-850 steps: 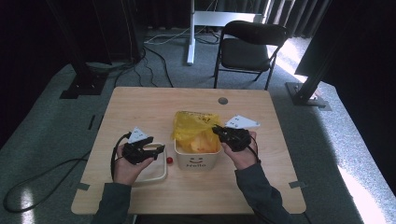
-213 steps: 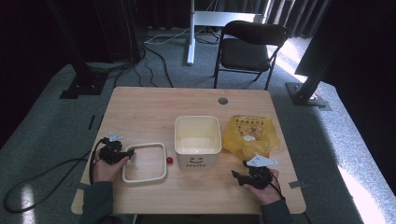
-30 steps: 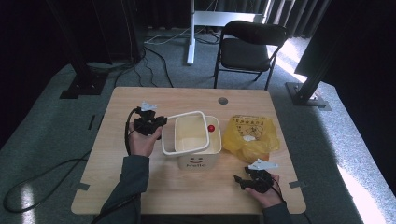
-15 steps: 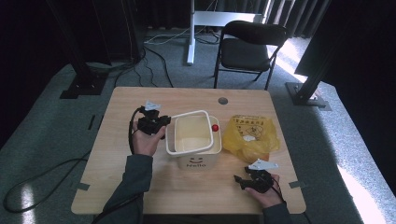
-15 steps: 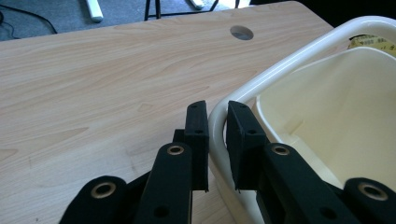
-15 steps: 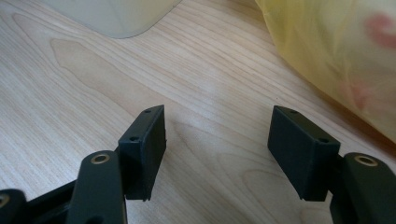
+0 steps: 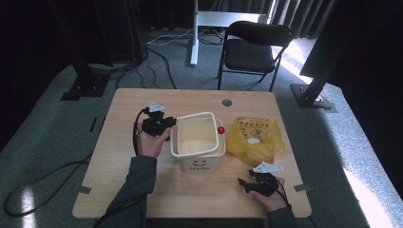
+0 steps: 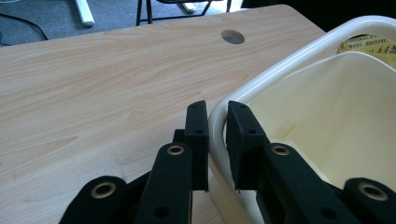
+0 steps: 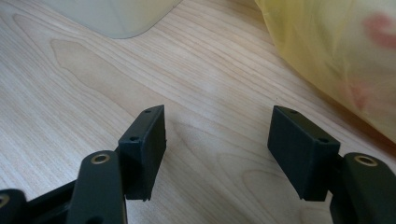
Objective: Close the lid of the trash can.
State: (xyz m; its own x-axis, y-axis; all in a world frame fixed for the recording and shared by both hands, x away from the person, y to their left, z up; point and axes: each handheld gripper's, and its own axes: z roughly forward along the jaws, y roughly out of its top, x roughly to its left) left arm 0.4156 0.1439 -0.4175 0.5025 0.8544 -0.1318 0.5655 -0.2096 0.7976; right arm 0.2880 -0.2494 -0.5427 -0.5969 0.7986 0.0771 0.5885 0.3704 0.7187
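Fingers (image 8: 198,135) clamp lid rim (image 8: 219,140); right fingers (image 9: 144,149) spread, empty.

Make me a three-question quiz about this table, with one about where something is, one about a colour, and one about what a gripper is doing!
1. Where does the yellow bag lie?
A. inside the bin
B. on the table, right of the bin
C. on the chair

2. What colour is the small knob at the frame's edge?
A. red
B. blue
C. green

3. What is the left gripper doing?
A. hanging open above the table
B. holding the yellow bag
C. gripping the white frame

Answers:
1. B: the high view shows the bag on the wooden table, next to the white bin.
2. A: the knob shows red in the high view.
3. C: the left gripper view shows both jaws clamped on the white frame that sits over the bin's top. The right gripper is open over bare wood.
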